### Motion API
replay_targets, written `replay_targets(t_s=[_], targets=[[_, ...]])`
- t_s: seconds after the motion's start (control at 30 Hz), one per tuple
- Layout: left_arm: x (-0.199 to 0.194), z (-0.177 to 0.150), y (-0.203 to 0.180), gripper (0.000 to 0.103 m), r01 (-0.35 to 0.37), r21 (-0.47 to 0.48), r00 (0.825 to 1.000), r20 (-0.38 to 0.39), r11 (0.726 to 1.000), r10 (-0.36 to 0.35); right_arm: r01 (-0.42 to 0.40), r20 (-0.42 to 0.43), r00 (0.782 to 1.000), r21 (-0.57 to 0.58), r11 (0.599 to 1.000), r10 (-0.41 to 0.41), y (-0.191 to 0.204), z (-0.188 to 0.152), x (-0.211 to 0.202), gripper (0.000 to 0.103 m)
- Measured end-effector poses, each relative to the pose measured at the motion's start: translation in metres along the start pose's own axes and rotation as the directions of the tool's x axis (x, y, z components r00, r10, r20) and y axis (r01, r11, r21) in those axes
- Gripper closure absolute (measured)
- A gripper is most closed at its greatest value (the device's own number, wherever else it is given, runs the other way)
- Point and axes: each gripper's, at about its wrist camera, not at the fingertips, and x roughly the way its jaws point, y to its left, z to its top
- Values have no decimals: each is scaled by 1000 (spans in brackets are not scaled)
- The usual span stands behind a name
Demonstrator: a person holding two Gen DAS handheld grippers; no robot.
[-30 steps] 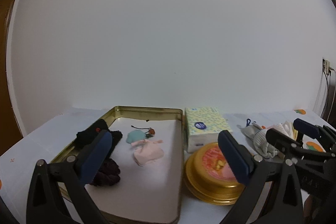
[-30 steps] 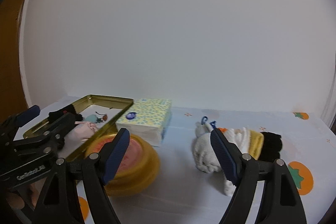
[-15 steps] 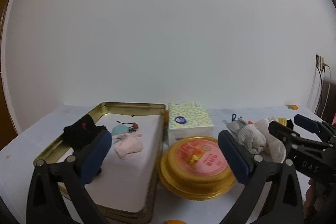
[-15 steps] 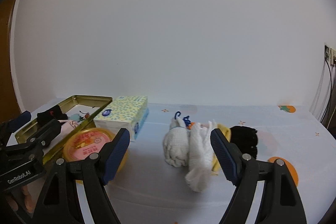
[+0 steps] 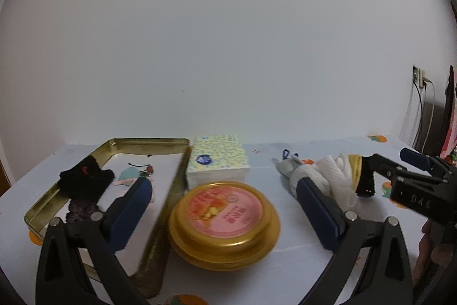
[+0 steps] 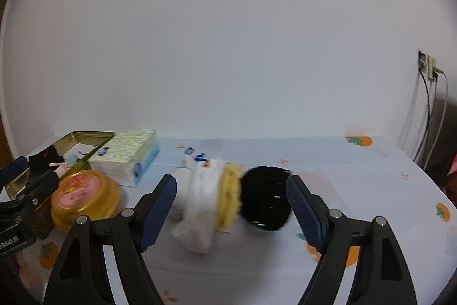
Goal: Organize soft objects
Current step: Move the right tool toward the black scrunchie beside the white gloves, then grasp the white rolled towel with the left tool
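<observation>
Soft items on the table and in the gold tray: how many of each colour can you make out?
Black: 2, one in the gold tray at, one on the table
White: 1
Yellow: 1
Grey: 1
Dark purple: 1
Teal: 1
Pink: 1, mostly hidden
Total: 8

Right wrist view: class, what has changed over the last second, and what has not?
The right gripper has swung rightward to face the pile of rolled socks, jaws open, nothing grasped. The left gripper stays open. Gold tray, tissue pack and round tin are unmoved.
</observation>
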Motion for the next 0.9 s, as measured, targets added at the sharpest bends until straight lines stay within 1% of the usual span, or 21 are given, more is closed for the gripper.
replay_targets(t_s=[0.2,0.3,0.33,0.37,0.43,0.47,0.5,0.53,0.6,0.67,0.7,0.73,0.77,0.8,0.83,0.87,0.9], targets=[[7,1,-20,0,33,14,999,-31,999,-32,63,-33,997,23,998,-63,-28,0,4,22],[10,1,-33,0,59,31,997,-47,998,-58,81,-58,995,38,996,-79,-40,0,8,22],[11,1,-37,0,72,38,996,-50,997,-70,82,-66,995,48,995,-79,-45,0,9,27],[12,1,-42,0,89,44,995,-53,995,-87,83,-72,994,55,995,-79,-49,0,10,33],[14,1,-51,1,119,51,991,-62,992,-116,89,-96,992,63,994,-82,-56,0,14,57],[15,1,-56,1,136,54,989,-69,989,-132,88,-106,991,71,994,-80,-59,-1,15,60],[17,1,-61,1,158,58,985,-78,986,-154,83,-117,991,89,993,-73,-63,-2,17,61],[20,2,-70,2,191,64,978,-93,980,-184,79,-122,990,104,991,-66,-66,-2,17,61],[27,2,-83,4,230,82,968,-122,970,-219,65,-132,990,129,989,-48,-71,-4,15,61],[38,2,-102,14,262,110,955,-174,959,-241,41,-134,991,159,986,-19,-73,-4,15,60],[46,1,-112,16,276,122,945,-215,953,-246,33,-133,991,171,985,-10,-74,-4,14,60],[53,1,-118,22,283,124,938,-243,951,-247,29,-132,991,178,984,-5,-75,-4,14,60],[61,0,-124,30,292,119,927,-281,949,-250,22,-131,991,191,981,3,-77,-3,13,60],[69,-1,-129,34,297,113,915,-318,948,-249,16,-130,991,205,979,11,-78,-3,13,60],[75,-3,-133,41,300,107,905,-347,948,-247,7,-131,991,226,974,23,-82,-3,13,60],[84,-5,-137,51,306,96,889,-386,947,-248,4,-132,991,238,971,28,-84,-3,13,60],[91,-7,-140,57,314,83,872,-420,946,-252,2,-137,990,251,968,33,-86,-3,13,60]])
